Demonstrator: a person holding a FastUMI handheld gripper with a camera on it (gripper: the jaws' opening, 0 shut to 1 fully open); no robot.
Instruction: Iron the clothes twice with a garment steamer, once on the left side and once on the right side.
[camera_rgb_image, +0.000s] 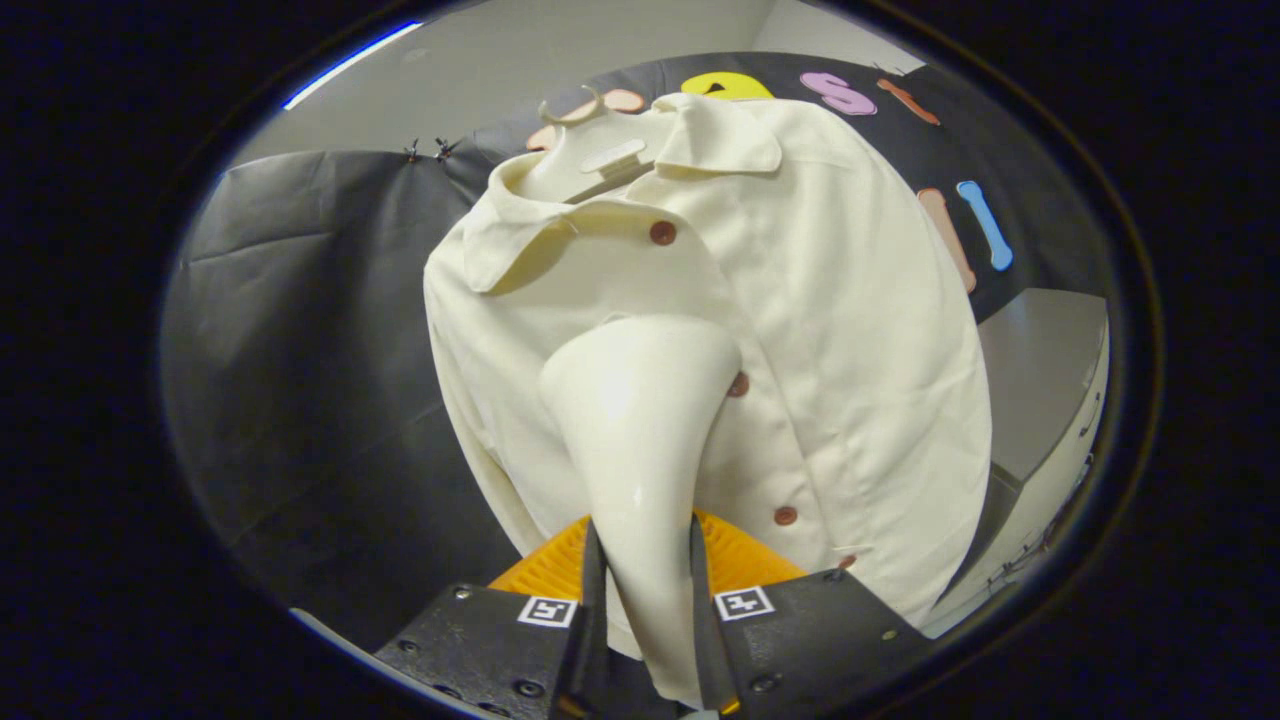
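A cream button-up shirt (850, 330) with brown buttons hangs on a pale hanger (600, 150) against the black cloth wall. My gripper (642, 560) is shut on the handle of a cream garment steamer (640, 420), both fingers pressing its narrow lower part. The steamer widens upward, and its head rests against the shirt's front just left of the button line, at chest height. The steamer hides the shirt's middle behind it.
A grey and white cabinet or appliance (1045, 400) stands to the right of the shirt. Black cloth (320, 350) hangs to the left. Behind the fingers, below the steamer, lies an orange ribbed part (740, 560).
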